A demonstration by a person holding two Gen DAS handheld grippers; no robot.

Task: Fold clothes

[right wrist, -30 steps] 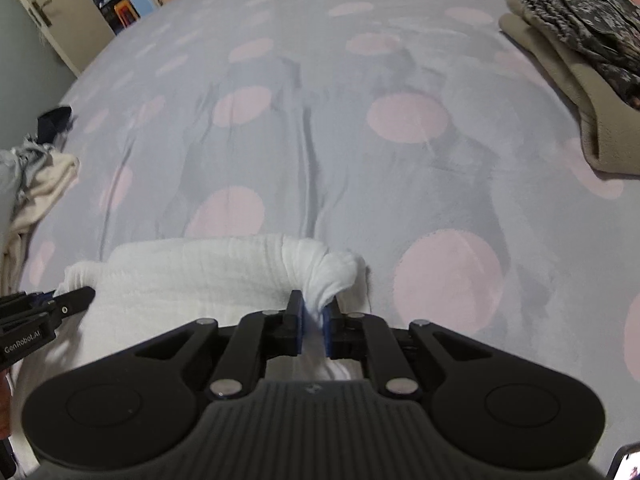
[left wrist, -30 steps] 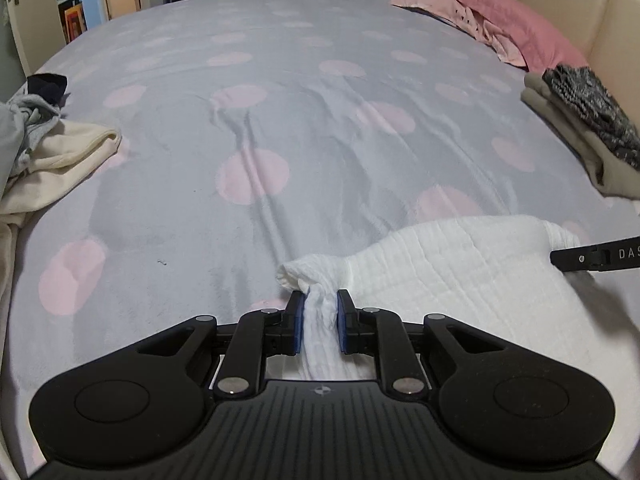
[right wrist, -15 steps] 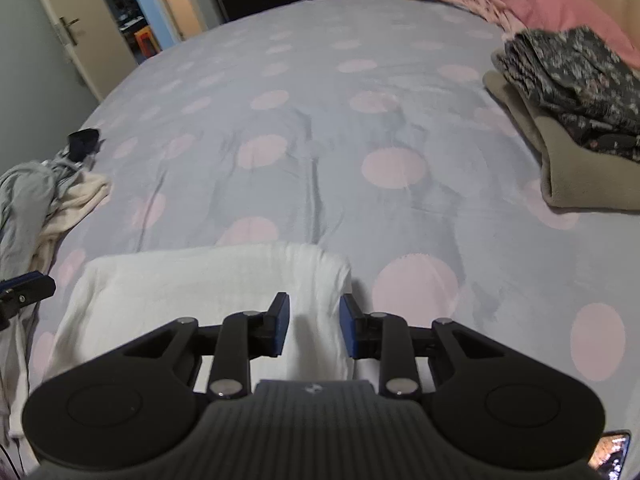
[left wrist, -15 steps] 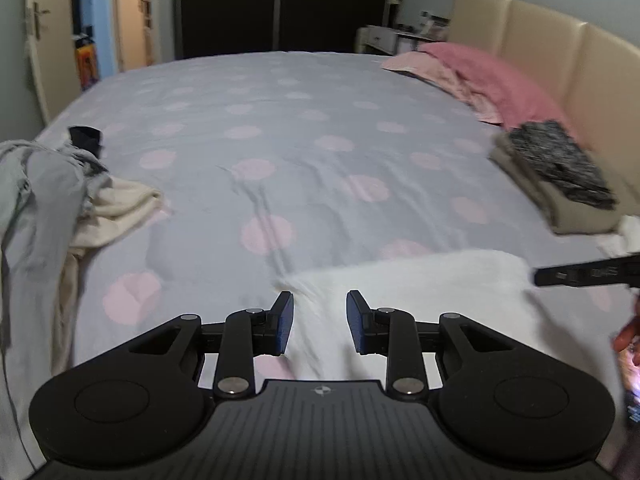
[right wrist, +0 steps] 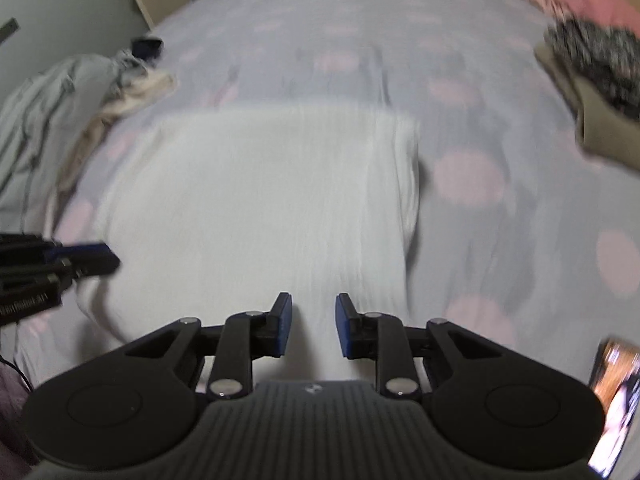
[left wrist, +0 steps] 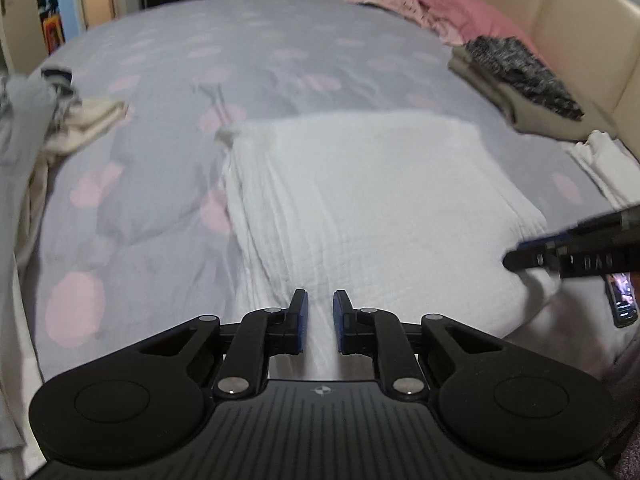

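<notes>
The left gripper [left wrist: 320,322] has its jaws spread apart with nothing between them, and the right gripper [right wrist: 313,326] is likewise parted and empty. Both hang over the near edge of the white garment [left wrist: 372,200], which lies folded flat on the grey, pink-dotted bedspread [left wrist: 160,184] straight ahead of them. Farther out, a heap of unfolded clothes [left wrist: 52,120] lies off to the left and a folded stack [left wrist: 528,84] to the right.

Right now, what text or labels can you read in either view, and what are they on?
"DAS": on the side of the right gripper, seen in the left wrist view; the lettering runs out of frame.
Lettering on the left gripper: too blurred to read.
Phone screen: no legible text.
</notes>
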